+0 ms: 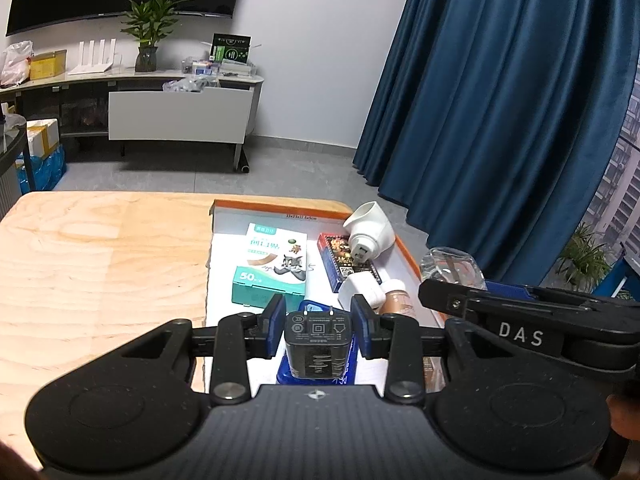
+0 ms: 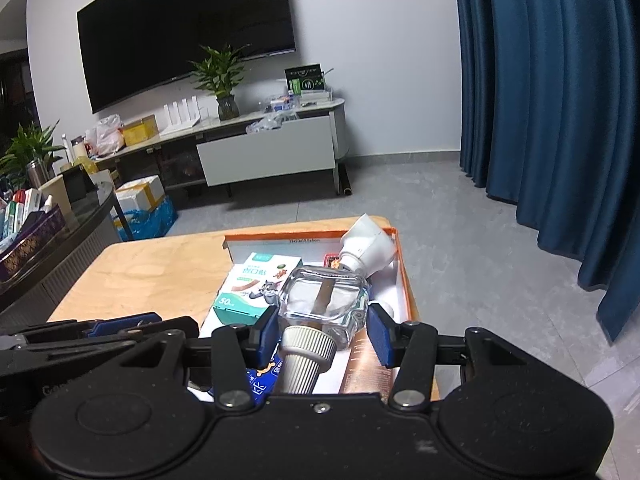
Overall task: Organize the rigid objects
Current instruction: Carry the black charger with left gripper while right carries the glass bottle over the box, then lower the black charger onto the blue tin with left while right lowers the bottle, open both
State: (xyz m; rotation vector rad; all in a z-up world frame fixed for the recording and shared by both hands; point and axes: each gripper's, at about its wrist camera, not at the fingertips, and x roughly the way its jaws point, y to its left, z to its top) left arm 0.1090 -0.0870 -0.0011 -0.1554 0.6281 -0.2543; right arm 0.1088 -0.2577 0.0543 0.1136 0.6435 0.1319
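left wrist: jaws bracket black charger (image 1: pixel 316 344), untouching.

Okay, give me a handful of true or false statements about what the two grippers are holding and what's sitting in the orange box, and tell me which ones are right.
1. The left gripper has a black charger between its fingers. True.
2. The right gripper has a red mug between its fingers. False: it is a clear glass bottle with a ribbed cap.
3. A green and white bandage box lies in the orange box. True.
4. The orange box sits on the floor. False: it sits on the wooden table.
5. The curtain behind the table is blue. True.
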